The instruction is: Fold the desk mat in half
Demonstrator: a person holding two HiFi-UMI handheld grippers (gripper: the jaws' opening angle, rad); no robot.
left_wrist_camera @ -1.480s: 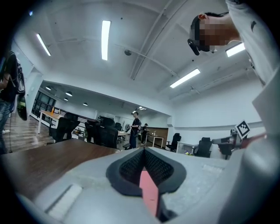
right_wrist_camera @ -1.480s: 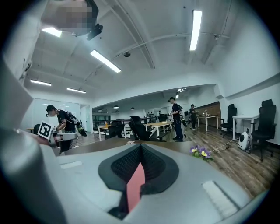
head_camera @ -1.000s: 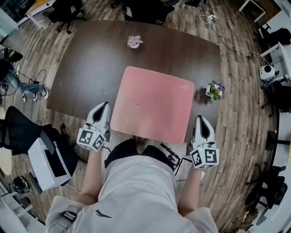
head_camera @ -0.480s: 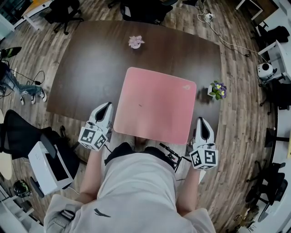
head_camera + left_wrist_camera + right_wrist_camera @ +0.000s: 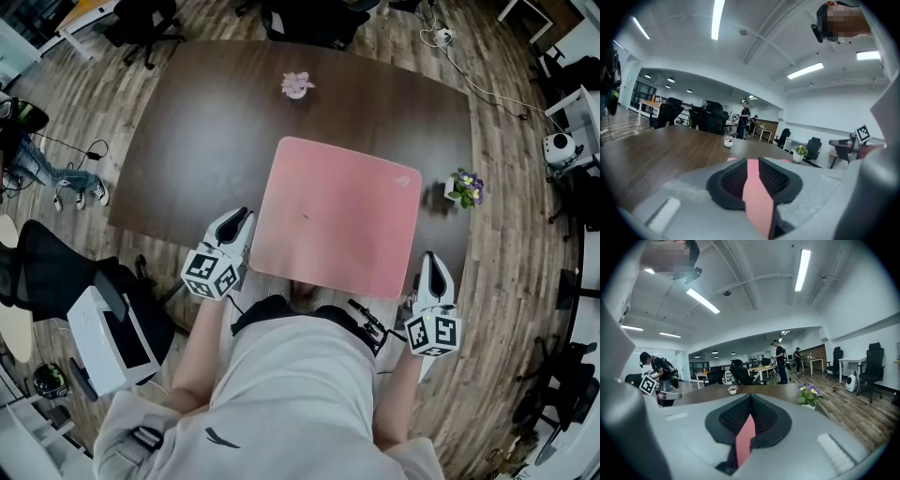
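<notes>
Looking down, we see the pink desk mat (image 5: 337, 220) lying flat on the dark brown table (image 5: 206, 141). It is not folded. Its near edge sits right at the table's near edge, just in front of our body.

We hold one gripper in each hand. Our left gripper (image 5: 241, 217) is at the mat's near left corner, just beside the left edge. Our right gripper (image 5: 431, 260) is at the near right corner, just beside the right edge. Both point away from us, across the table.

In the left gripper view, the jaws stand a little way apart, and they have just been opening. A strip of pink mat shows in the gap between them. We cannot tell if they squeeze it.

In the right gripper view, the jaws are pressed almost together, and the tips meet. A thin bit of pink shows low down in the narrow slit. We cannot tell if it is pinched.

A small pot of pink flowers (image 5: 297, 85) stands on the far side of the table, well apart from the mat. A small pot of purple and yellow flowers (image 5: 466, 187) stands near the mat's far right corner and does not touch it. Black chairs (image 5: 309, 19) stand on the wooden floor (image 5: 506, 281) past the table's far side.
</notes>
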